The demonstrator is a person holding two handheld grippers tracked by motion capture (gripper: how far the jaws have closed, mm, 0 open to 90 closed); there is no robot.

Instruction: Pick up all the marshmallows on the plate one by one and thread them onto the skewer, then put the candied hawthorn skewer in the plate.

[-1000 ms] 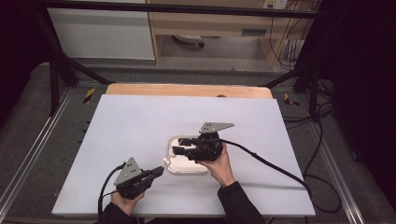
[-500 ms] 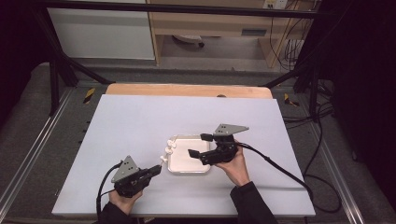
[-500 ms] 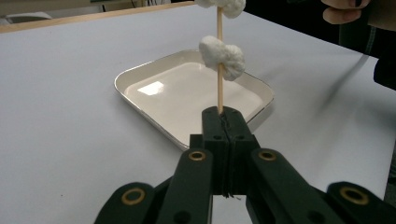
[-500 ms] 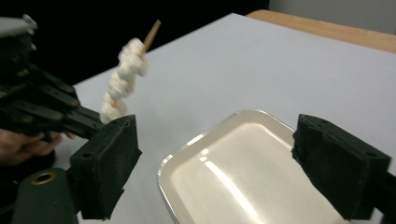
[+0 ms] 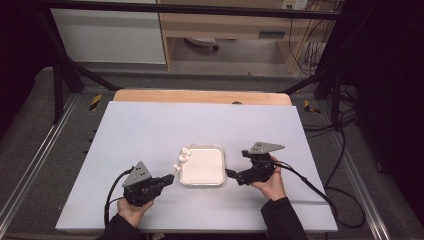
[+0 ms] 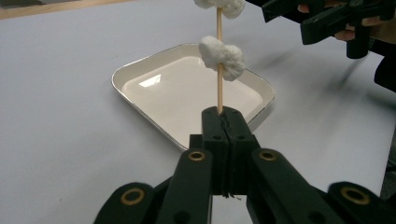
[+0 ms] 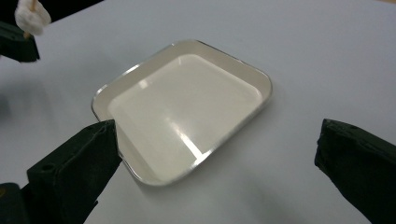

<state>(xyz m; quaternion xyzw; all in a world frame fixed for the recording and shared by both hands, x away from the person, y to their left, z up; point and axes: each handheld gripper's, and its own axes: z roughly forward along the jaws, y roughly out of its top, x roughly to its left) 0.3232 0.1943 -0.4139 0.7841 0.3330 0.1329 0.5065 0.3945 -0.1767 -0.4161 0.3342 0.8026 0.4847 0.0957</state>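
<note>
— Where is the skewer (image 6: pixel 219 70) at this moment?

— Clamped in the left tongs (image 6: pixel 223 122). The two jaws are pressed together on its lower end, and the stick runs straight out from their tips. Two white marshmallows (image 6: pixel 222 57) are threaded on it, one partway along, the other at the far end, cut by the top edge of the left gripper view. In the high view, the skewer (image 5: pixel 176 171) points from the left tongs (image 5: pixel 169 178) toward the near left corner of the tray, with the marshmallows (image 5: pixel 185 154) over that left rim.

— And the tray?

— A shallow white tray (image 5: pixel 220 165) with a metal rim, nothing lying in it. It sits flat on the counter (image 5: pixel 150 130), between the two tongs: just ahead of the left tongs' tips and just beside the right tongs (image 5: pixel 231 173).

— State of the right tongs?

— Jaws spread wide, holding nothing. In the right gripper view, the tray (image 7: pixel 254 100) lies ahead of the gap between the jaws, with its near corner close to the left jaw; whether that jaw touches the rim, I cannot tell. The tip of the left tongs with one marshmallow shows at the top left corner there.

— Hands?

— The left hand (image 5: pixel 131 209) grips its tool at the near edge of the counter; the right hand (image 5: pixel 270 184) holds its tool right of the tray, cable trailing off to the right.
</note>
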